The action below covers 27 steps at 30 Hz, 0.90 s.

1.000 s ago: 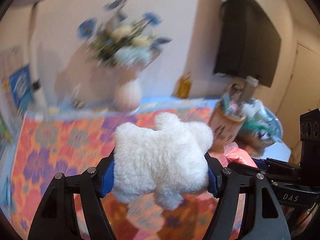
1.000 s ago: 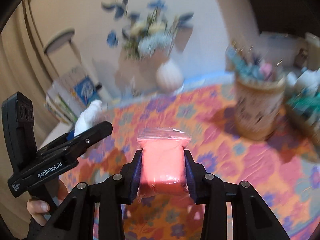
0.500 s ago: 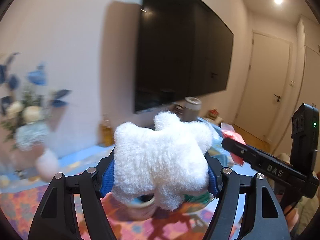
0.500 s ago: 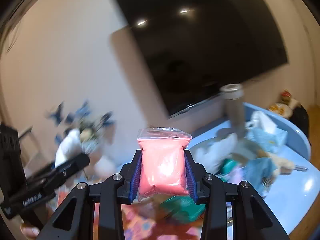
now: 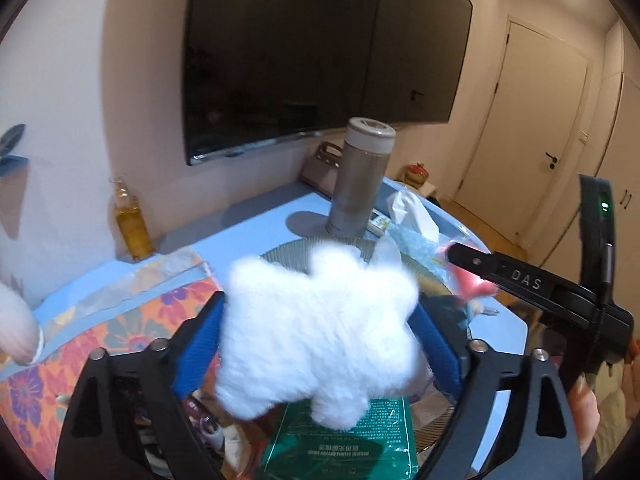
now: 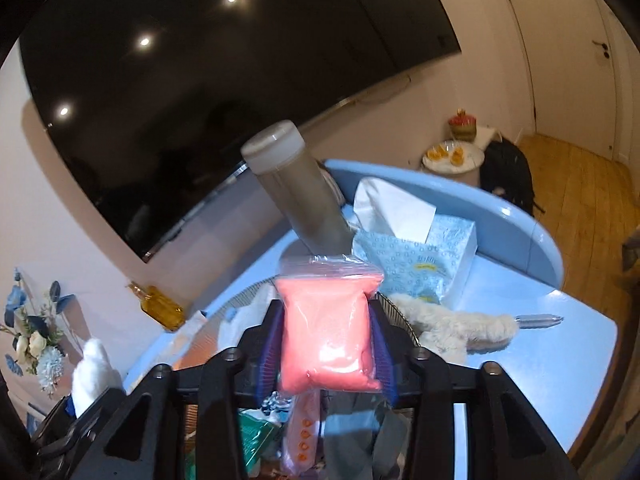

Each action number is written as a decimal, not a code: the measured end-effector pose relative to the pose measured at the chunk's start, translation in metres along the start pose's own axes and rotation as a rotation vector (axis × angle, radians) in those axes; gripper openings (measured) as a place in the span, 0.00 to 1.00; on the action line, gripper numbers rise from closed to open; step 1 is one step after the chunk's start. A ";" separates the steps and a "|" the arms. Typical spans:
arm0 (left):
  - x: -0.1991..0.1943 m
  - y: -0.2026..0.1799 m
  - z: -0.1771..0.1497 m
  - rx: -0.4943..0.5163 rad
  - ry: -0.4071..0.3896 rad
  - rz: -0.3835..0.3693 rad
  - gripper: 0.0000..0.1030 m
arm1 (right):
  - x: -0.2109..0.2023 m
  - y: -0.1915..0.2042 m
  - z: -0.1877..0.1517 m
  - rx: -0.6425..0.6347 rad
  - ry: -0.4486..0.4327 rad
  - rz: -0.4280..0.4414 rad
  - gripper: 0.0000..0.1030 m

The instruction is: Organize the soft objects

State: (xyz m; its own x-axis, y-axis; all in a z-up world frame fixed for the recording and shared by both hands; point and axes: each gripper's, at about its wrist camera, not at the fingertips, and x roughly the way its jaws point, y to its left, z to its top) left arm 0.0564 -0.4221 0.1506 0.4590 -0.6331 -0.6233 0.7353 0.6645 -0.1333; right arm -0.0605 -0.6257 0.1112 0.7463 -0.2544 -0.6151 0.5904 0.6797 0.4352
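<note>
white fluffy toy (image 5: pixel 320 332): 1 | pink bag (image 6: pixel 328 340): 1 | tall brown bottle (image 5: pixel 360 180): 1 | tissue box (image 6: pixel 436 252): 1 | yellow bottle (image 5: pixel 132 226): 1 | TV (image 5: pixel 320 48): 1

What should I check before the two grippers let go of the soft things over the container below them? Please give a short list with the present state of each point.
1. Left gripper closed on the fluffy white plush toy: ok.
2. Right gripper closed on the clear bag of pink powder: ok.
3. Both loads over the ribbed round container that holds the green packet: ok.
4. Free room inside the container: cannot tell, it looks crowded.
5. Tall grey tumbler clear of both grippers: ok.
6. Two grippers apart from each other: ok.
</note>
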 end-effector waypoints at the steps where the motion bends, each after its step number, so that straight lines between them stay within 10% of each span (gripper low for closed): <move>1: -0.002 0.000 0.000 0.007 -0.003 -0.004 0.87 | -0.001 -0.002 -0.001 0.001 -0.008 0.002 0.62; 15: -0.130 0.034 -0.016 -0.060 -0.146 0.039 0.88 | -0.073 0.031 -0.040 -0.058 -0.063 0.133 0.62; 27: -0.341 0.088 -0.061 -0.190 -0.421 0.318 0.88 | -0.152 0.132 -0.096 -0.235 -0.113 0.329 0.80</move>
State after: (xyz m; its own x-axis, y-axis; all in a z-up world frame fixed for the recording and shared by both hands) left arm -0.0658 -0.1232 0.3044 0.8318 -0.4676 -0.2991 0.4432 0.8839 -0.1493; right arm -0.1253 -0.4308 0.1991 0.9201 -0.0625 -0.3867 0.2385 0.8724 0.4266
